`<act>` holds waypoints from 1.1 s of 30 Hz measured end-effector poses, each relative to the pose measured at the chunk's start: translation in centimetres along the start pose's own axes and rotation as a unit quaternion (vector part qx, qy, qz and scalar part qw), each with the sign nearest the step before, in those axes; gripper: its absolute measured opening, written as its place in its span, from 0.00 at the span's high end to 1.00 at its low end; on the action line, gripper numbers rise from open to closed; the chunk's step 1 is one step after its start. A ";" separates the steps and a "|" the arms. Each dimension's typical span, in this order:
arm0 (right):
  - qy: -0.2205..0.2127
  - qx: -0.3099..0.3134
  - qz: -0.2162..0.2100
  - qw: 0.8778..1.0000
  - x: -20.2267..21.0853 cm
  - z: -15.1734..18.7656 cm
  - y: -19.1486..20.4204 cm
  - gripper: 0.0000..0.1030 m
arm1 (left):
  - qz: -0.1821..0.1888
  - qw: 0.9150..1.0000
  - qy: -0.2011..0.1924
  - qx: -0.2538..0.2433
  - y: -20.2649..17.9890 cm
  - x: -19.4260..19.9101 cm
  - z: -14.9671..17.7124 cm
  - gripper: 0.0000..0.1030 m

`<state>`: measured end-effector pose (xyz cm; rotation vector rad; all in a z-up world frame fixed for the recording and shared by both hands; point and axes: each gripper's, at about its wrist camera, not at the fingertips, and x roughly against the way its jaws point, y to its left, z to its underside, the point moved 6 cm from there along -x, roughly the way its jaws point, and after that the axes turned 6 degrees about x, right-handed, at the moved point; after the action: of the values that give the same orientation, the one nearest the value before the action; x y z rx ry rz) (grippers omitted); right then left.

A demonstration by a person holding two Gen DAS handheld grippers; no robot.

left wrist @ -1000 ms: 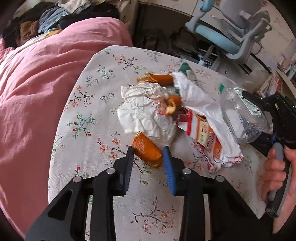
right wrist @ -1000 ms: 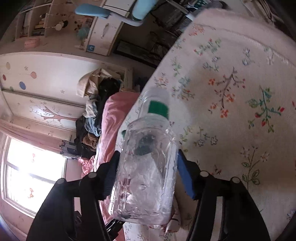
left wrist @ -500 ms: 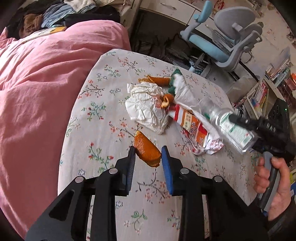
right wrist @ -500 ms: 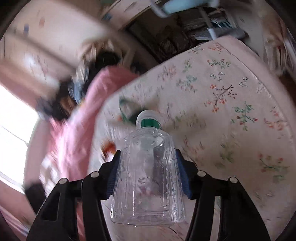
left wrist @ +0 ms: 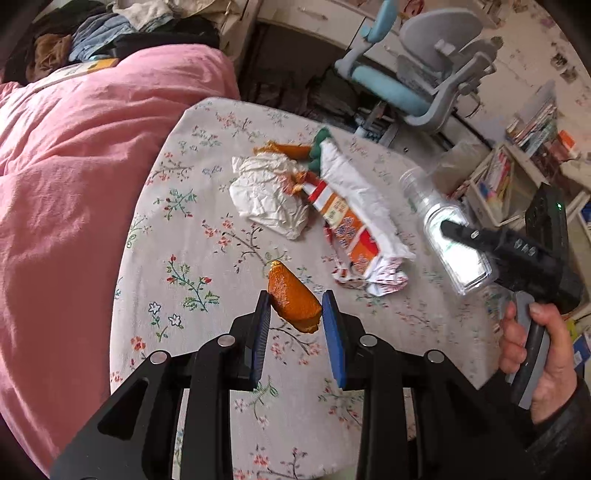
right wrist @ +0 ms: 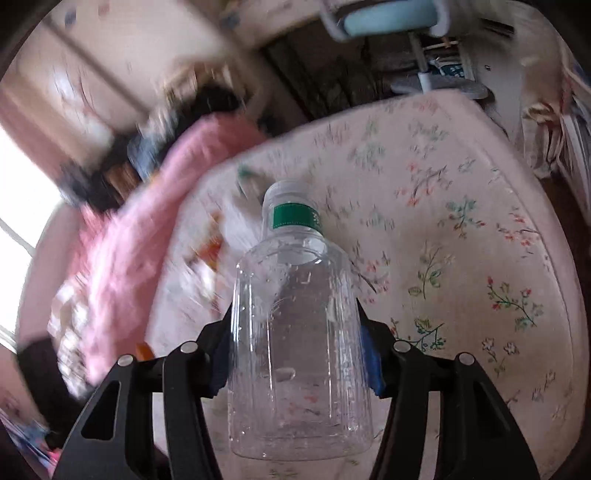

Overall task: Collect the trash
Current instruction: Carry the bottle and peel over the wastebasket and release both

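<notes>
My left gripper (left wrist: 297, 306) is shut on a piece of orange peel (left wrist: 291, 299), held above the floral tablecloth (left wrist: 207, 258). A clear empty plastic bottle (right wrist: 299, 332) with a green neck band sits clamped in my right gripper (right wrist: 295, 354), neck pointing away from me. In the left wrist view that bottle (left wrist: 447, 236) and the right gripper (left wrist: 443, 230) hang at the right, above the table, with a hand (left wrist: 535, 362) on the handle. On the table lie crumpled white paper (left wrist: 266, 192), an orange-and-white snack wrapper (left wrist: 343, 218) and more orange peel (left wrist: 288, 149).
A pink duvet (left wrist: 74, 184) covers the bed along the table's left side. Beyond the table stands a grey and blue office chair (left wrist: 424, 74), with bookshelves (left wrist: 517, 173) at the right. Clothes (left wrist: 110, 26) are piled at the far left.
Both grippers have pulled back and risen from the trash pile with their loads. The right gripper has rolled, so the bottle now points straight ahead. The table looks smaller and farther away.
</notes>
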<state>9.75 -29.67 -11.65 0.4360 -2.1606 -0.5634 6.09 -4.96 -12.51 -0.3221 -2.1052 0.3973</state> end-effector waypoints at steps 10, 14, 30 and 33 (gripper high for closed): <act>-0.050 0.041 -0.096 0.993 4.3 4.2 6.4 0.46 | 0.030 0.999 -0.033 0.009 -0.6 4.6 2.1 0.74; -0.039 0.077 -0.111 0.990 5.2 8.7 8.8 0.46 | 0.038 0.998 -0.045 0.034 0.6 6.6 3.5 0.74; 0.113 0.114 -0.055 0.986 3.0 24.7 10.7 0.45 | 0.049 0.997 -0.055 0.037 1.9 11.2 9.1 0.74; 0.130 0.095 -0.034 0.986 2.6 25.5 9.7 0.39 | 0.042 0.998 -0.046 0.022 1.5 11.2 10.3 0.74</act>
<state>-13.32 -16.67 -18.68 0.6530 -1.9590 -0.3185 -8.41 -0.93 -9.82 -0.3730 -2.1738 0.5159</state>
